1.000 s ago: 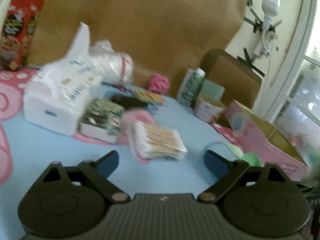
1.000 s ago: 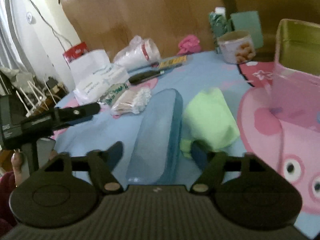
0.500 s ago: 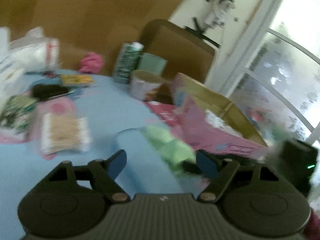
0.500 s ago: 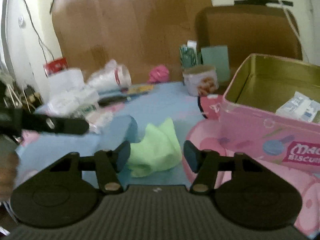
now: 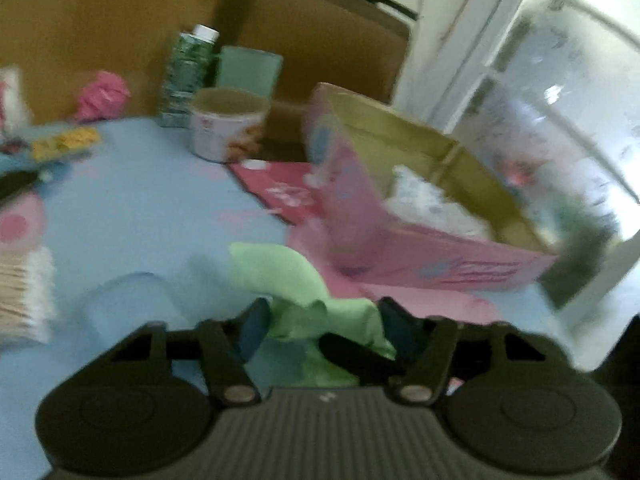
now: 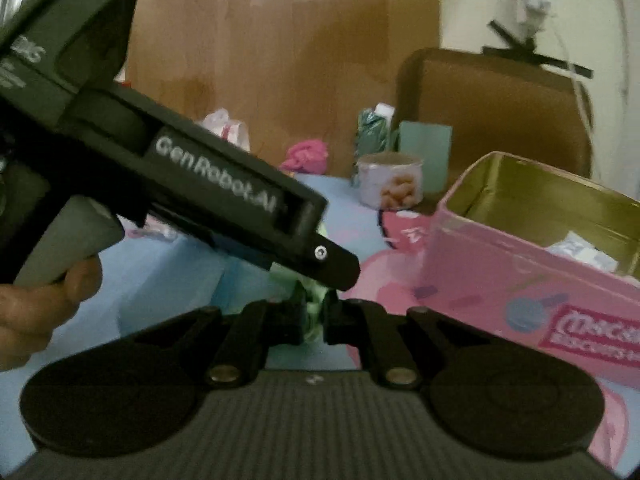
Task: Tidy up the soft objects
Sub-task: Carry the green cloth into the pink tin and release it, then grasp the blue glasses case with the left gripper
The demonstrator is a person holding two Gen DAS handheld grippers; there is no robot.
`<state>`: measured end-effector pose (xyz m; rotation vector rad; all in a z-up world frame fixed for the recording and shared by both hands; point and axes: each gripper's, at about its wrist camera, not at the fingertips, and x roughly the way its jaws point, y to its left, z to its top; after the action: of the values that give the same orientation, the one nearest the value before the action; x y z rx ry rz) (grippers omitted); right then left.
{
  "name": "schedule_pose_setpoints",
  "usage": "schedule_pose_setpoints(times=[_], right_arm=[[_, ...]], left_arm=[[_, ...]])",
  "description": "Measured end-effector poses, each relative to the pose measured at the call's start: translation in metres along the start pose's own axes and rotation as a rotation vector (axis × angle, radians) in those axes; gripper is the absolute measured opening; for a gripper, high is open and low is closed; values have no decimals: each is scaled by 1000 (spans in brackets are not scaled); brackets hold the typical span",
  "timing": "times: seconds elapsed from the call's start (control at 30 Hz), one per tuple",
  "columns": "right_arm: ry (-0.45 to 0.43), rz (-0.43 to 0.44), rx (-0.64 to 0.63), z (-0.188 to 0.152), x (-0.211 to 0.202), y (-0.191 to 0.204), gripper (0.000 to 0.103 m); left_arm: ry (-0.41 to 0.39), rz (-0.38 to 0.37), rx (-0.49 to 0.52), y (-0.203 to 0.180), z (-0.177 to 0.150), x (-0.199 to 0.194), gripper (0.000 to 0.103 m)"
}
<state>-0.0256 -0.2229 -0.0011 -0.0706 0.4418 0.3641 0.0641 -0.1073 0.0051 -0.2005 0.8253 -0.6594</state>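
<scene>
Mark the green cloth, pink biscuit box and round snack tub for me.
Soft light-green cloth (image 5: 280, 276): left wrist view, raised fold.
Open pink cardboard biscuit box (image 6: 520, 280): right wrist view, front wall.
Round printed snack tub (image 5: 226, 136): left wrist view, side wall.

The right gripper is squeezed tight on the green cloth, while the left gripper, held in a bare hand, is closing around the same cloth.

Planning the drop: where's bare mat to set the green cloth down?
Bare blue mat between the cotton swabs, biscuit cup and green cloth. Crowded right: pink biscuit box, tissue packs already inside.
</scene>
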Motion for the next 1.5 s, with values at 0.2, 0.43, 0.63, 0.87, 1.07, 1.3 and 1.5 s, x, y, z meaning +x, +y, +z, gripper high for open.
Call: schedule_pose_setpoints(times=[0.2, 0.43, 0.63, 0.87, 1.07, 1.3, 1.5], right_arm=[[-173, -91, -43, 11, -26, 1, 10], [-279, -266, 5, 34, -30, -51, 10], [-221, -413, 56, 47, 4, -104, 13], [-60, -459, 167, 36, 23, -134, 96], [-177, -424, 244, 27, -10, -105, 96], [-246, -242, 182, 23, -33, -38, 97], [-45, 47, 99, 17, -8, 22, 98]], left_arm=[[-83, -69, 118, -42, 19, -9, 43], [-156, -79, 246, -94, 61, 21, 44], [-186, 0, 233, -106, 69, 54, 59], [-188, -14, 143, -73, 55, 31, 65], [-275, 20, 106, -43, 29, -24, 74], [-353, 245, 57, 13, -11, -90, 85], [-284, 368, -91, 66, -32, -109, 85]])
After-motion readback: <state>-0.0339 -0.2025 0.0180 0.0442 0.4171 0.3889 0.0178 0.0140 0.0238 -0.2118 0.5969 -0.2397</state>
